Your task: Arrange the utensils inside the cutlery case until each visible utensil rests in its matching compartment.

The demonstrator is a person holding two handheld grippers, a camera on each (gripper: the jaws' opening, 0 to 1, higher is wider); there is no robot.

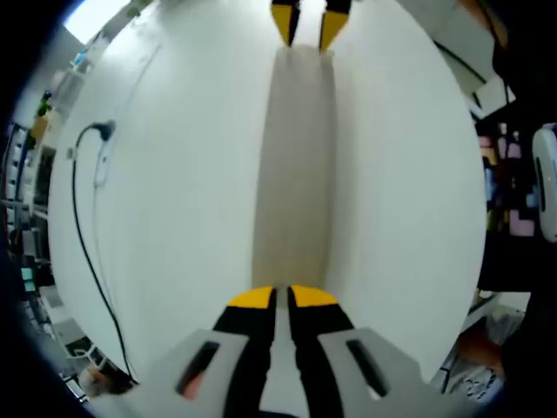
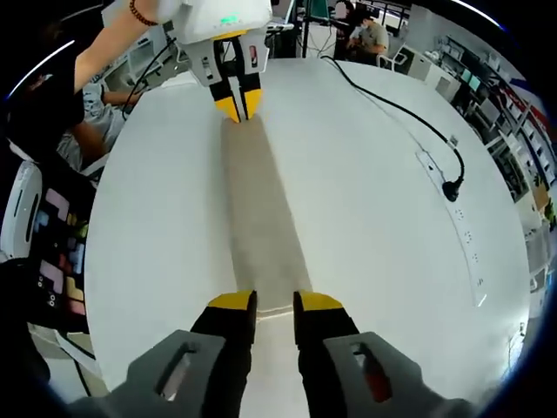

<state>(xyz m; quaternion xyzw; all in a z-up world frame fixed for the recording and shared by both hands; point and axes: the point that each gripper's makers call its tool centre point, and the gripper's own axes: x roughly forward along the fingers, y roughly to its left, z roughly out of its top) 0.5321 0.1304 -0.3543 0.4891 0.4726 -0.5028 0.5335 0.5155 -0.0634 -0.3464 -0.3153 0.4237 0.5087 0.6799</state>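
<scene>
The cutlery case (image 1: 294, 165) lies as a long, flat beige strip on the white table (image 1: 183, 174), closed, so nothing inside it shows. My left gripper (image 1: 281, 297) is at its near end, jaws pressed together on the edge of the case. In the right gripper view that same left gripper (image 2: 238, 106) pinches the far end of the case (image 2: 257, 209). My right gripper (image 2: 275, 302) stands open over the opposite end, its yellow fingertips (image 2: 232, 301) resting above the strip's corners. In the left gripper view the right gripper (image 1: 309, 24) sits at the top.
A black cable (image 2: 396, 104) runs across the table to a plug (image 2: 451, 187) beside a white power strip (image 2: 466, 248). A person's arm (image 2: 109, 42) holds the left gripper. People sit at desks behind the table (image 2: 370, 35). Shelves and coloured boxes (image 2: 57, 239) line the side.
</scene>
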